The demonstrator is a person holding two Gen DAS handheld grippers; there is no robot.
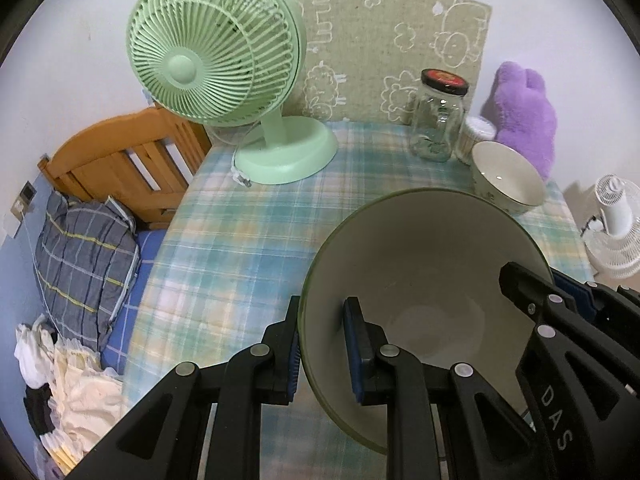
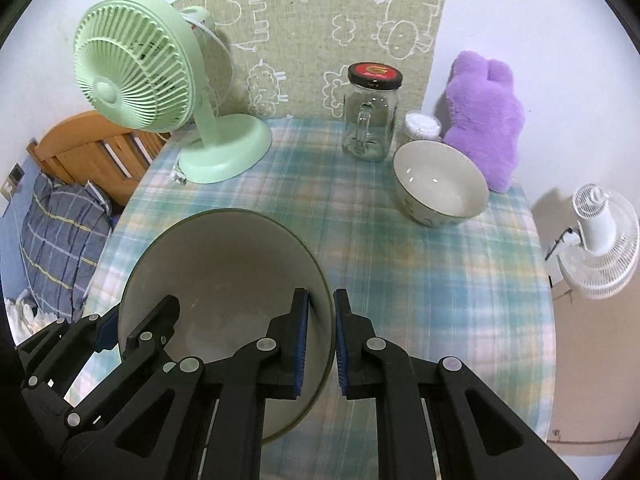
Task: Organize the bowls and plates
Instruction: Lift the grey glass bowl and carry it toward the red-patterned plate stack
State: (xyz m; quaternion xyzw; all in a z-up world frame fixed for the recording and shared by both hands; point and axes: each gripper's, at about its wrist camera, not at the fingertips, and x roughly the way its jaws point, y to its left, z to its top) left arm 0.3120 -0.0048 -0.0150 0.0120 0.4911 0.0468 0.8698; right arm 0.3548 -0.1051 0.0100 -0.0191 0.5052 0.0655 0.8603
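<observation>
Big shallow bowl (image 1: 432,280) here, off-white inside with a thin dark green rim, matte looking, with a faint ring at the bottom of the well. It fills the lower right of the left wrist view and the lower left of the right wrist view. Both tools are on it at once: the left hand-held gripper (image 1: 326,354) has its blue pads pinching the rim on the bowl's left side, one finger inside and one outside, and the right hand-held gripper (image 2: 322,344) does the same on the opposite rim, pads close either side of the wall. The bowl looks tilted, though I can't tell if it's lifted clear of the bench (image 2: 400,264) or resting on it.

Second bowl (image 2: 440,184) is smaller and deeper, glossy cream with a little pattern on the outside wall, sitting upright on the plaid cloth in the upper right of the right wrist view, well apart from the big one. So two bowls, and no plates that I can make out.

Other stuff, one of each at the back of the bench: a mint green desk fan (image 2: 136,76) upper left, a glass jar (image 2: 370,116) with a handle and a black-and-red lid in the middle, a small tub of cotton swabs (image 2: 420,126) just beside it, and a purple plush (image 2: 484,116) near the small bowl. A white fan (image 2: 596,236) sits off the bench at the right edge.
</observation>
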